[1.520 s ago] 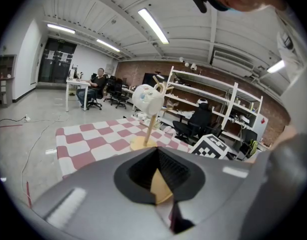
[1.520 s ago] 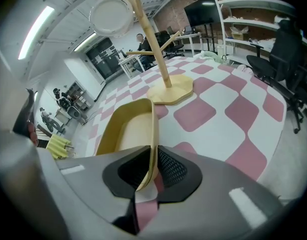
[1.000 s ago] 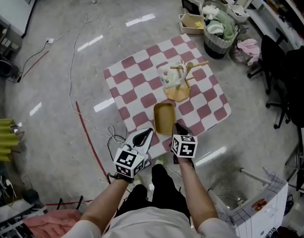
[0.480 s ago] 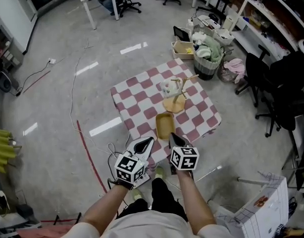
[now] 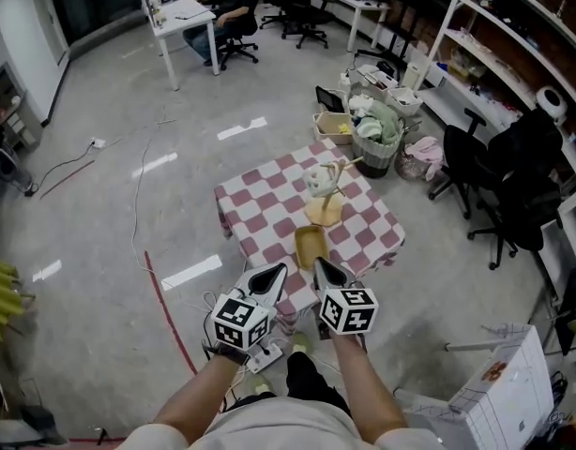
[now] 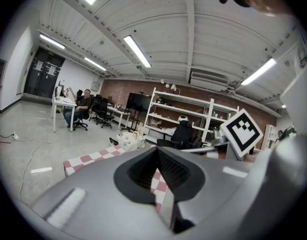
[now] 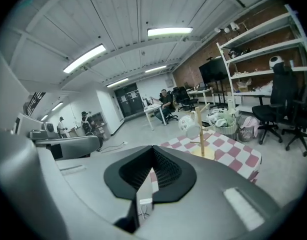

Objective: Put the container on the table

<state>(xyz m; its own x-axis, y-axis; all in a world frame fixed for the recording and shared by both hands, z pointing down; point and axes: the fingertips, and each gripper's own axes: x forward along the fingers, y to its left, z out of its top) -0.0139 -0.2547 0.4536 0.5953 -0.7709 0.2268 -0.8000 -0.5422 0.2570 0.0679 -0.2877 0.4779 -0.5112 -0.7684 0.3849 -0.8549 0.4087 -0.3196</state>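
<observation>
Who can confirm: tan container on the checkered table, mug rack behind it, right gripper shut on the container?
Wrong on the grip: the right gripper view shows the right gripper shut on nothing. The container sits on the table, mug rack behind it.

Wooden mug stand (image 5: 325, 202), one white mug (image 5: 316, 182) hung on it: straight ahead of the right gripper (image 5: 323, 268), well apart. Laundry basket (image 5: 374, 137): farther ahead, off to its right. Black office chairs (image 5: 508, 190): far right. Red floor line (image 5: 168, 312): left of the left gripper (image 5: 272, 274).
</observation>
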